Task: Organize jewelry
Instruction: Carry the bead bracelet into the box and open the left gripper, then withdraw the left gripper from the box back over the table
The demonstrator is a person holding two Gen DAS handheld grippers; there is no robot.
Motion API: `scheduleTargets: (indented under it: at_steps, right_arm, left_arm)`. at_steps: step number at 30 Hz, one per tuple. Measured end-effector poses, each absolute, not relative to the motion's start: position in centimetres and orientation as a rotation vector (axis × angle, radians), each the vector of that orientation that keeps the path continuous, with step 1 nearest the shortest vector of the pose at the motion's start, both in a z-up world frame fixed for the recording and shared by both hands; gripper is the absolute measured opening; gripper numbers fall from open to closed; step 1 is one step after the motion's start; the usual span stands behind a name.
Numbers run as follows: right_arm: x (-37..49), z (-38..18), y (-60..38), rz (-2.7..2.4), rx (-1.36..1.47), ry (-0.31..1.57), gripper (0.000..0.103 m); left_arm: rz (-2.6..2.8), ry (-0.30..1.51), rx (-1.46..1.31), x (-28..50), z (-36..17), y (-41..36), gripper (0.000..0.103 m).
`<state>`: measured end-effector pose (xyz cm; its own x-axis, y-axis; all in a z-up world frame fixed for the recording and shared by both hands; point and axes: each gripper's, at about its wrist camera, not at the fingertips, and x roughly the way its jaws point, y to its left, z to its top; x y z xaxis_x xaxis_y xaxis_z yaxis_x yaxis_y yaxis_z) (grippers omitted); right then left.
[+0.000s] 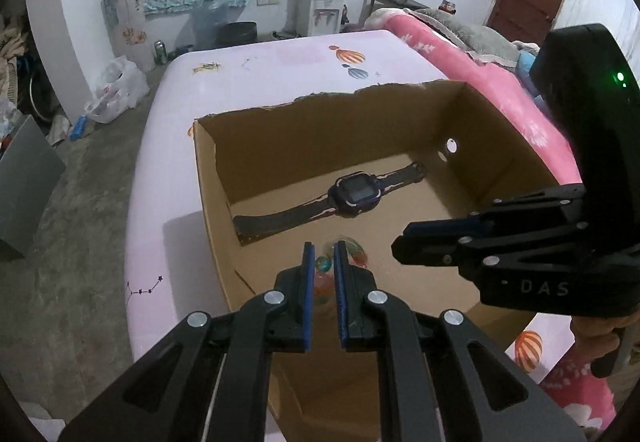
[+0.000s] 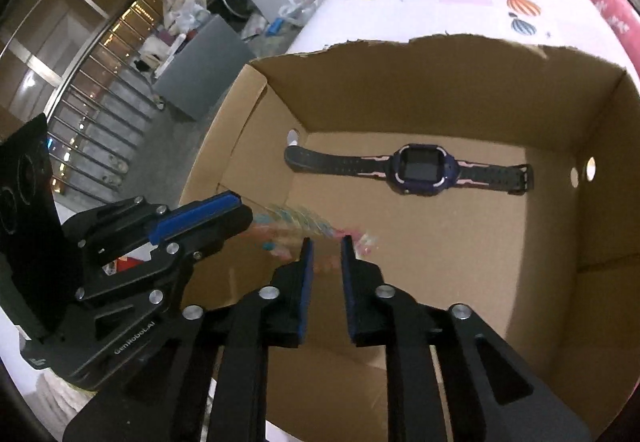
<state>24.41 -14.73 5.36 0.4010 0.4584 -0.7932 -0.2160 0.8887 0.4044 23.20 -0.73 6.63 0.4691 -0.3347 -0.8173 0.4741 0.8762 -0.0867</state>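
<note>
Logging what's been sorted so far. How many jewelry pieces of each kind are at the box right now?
Watch, lying flat on the cardboard box floor: 1
Colourful beaded bracelet, in the left gripper above the box: 1
Total: 2

Cardboard box (image 1: 496,162) on our pale surface (image 1: 256,70): dark watch (image 1: 352,192) lying flat inside. Our left gripper (image 1: 324,262) (jaws narrowly parted) pinches a colourful bead bracelet (image 1: 340,256); right gripper (image 1: 404,248) alongside.
</note>
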Motion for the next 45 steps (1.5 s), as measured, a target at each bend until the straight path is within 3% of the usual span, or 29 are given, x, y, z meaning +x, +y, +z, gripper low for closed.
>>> scheduleTargets:
  at_steps: [3, 9, 11, 14, 18, 25, 31, 33, 45]
  right_arm:
    - [23.6, 6.1, -15.2, 0.424, 0.248, 1.044, 0.026]
    - [19.5, 9.7, -18.2, 0.443, 0.270, 0.866, 0.046]
    - [17.1, 10.8, -19.7, 0.453, 0.304, 0.807, 0.053]
    - [13.2, 11.5, -22.0, 0.459, 0.356, 0.737, 0.064]
    - [8.4, 9.7, -23.9, 0.438, 0.430, 0.702, 0.072]
    - [6.8, 4.0, -23.2, 0.319, 0.464, 0.809, 0.069]
    - [9.4, 2.5, -22.7, 0.234, 0.443, 0.871, 0.037]
    - [10.2, 2.3, -22.8, 0.216, 0.453, 0.875, 0.032]
    - [12.1, 2.8, -22.9, 0.154, 0.398, 0.802, 0.032]
  left_arm:
    - [-0.497, 0.943, 0.157, 22.9, 7.3, -0.5, 0.011]
    - [-0.470, 0.820, 0.116, 20.3, 11.2, 1.9, 0.043]
    - [-0.448, 0.774, 0.104, 18.7, 12.3, 3.2, 0.060]
    - [-0.397, 0.722, 0.076, 15.9, 13.0, 5.5, 0.077]
    - [-0.337, 0.699, 0.030, 12.6, 11.7, 7.7, 0.088]
    - [-0.284, 0.841, -0.003, 10.8, 5.1, 7.6, 0.091]
    - [-0.223, 0.833, 0.089, 13.4, 2.9, 5.8, 0.091]
    - [-0.234, 0.832, 0.095, 13.9, 3.0, 5.5, 0.093]
    - [-0.238, 0.795, 0.058, 16.9, 2.7, 5.6, 0.093]
